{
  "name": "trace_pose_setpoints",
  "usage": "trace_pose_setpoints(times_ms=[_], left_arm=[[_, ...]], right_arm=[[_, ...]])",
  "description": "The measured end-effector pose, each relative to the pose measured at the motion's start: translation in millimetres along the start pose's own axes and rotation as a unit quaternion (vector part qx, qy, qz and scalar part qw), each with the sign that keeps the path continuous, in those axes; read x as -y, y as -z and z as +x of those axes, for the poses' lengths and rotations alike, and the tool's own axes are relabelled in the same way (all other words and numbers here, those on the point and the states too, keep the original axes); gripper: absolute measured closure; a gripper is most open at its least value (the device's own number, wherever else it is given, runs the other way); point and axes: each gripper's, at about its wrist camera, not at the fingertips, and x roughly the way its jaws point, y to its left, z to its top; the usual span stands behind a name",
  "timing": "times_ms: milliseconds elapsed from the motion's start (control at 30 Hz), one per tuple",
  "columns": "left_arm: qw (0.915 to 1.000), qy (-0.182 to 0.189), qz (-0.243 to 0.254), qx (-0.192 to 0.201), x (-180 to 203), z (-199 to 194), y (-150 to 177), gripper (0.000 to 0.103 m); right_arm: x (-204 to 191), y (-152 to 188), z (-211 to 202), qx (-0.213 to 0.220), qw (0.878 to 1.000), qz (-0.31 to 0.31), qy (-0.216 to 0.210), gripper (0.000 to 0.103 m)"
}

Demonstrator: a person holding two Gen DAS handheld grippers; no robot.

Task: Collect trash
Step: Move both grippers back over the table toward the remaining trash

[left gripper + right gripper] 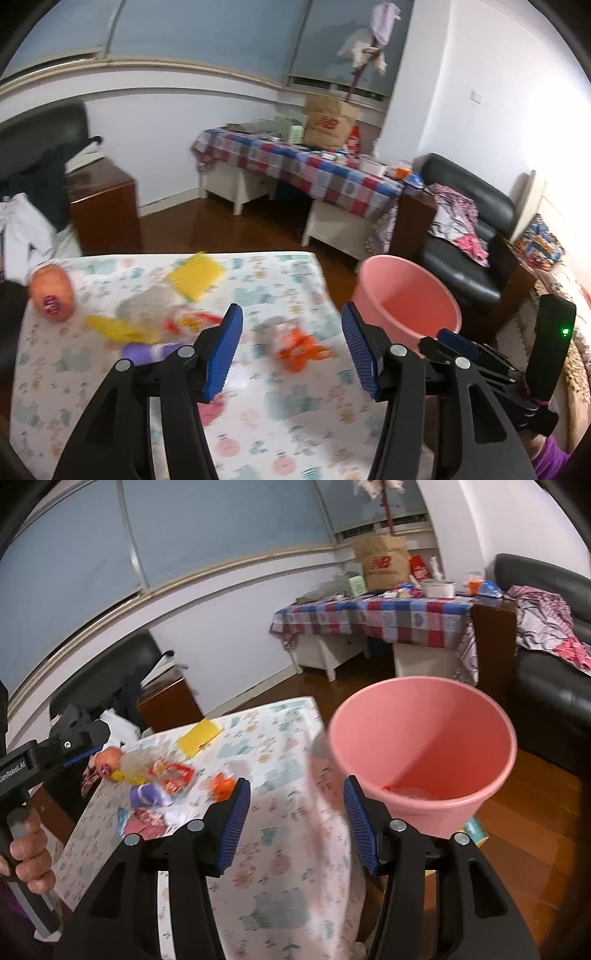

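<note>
Trash lies scattered on a table with a patterned cloth [288, 406]: an orange wrapper [299, 347], a purple packet [147, 350], a red wrapper [173, 775], a yellow sheet [195, 275] and a round orange packet [51, 295]. A pink bucket [424, 746] stands just off the table's right edge, with something small and reddish at its bottom. My left gripper [291, 321] hangs open over the table, nothing between its blue pads. My right gripper [295, 794] is open and empty too, beside the bucket's near rim. Each gripper shows in the other's view: right gripper [443, 338], left gripper [79, 753].
A person's hand [26, 849] holds the left gripper's handle. Beyond the table are a wooden floor [221, 229], a long table under a checked cloth [314, 166] with a paper bag and clutter, a black armchair [469, 236] with clothes, and a brown cabinet [103, 206].
</note>
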Motion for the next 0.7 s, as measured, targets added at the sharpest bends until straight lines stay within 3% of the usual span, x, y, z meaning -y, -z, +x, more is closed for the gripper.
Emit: trace_pose_setpoints(times_ms=[367, 500, 700], left_arm=[[0.9942, -0.089, -0.055, -0.023, -82, -26, 41, 0.049], [0.9926, -0.099, -0.059, -0.039, -93, -29, 56, 0.049], [0.9935, -0.081, -0.050, -0.062, -90, -21, 71, 0.050]], right_arm=[[-32, 11, 20, -0.056, 0.997, -0.019, -0.050, 0.050], [-35, 14, 26, -0.070, 0.996, -0.011, -0.060, 0.050], [-43, 19, 36, -0.089, 0.994, -0.013, -0.068, 0.050]])
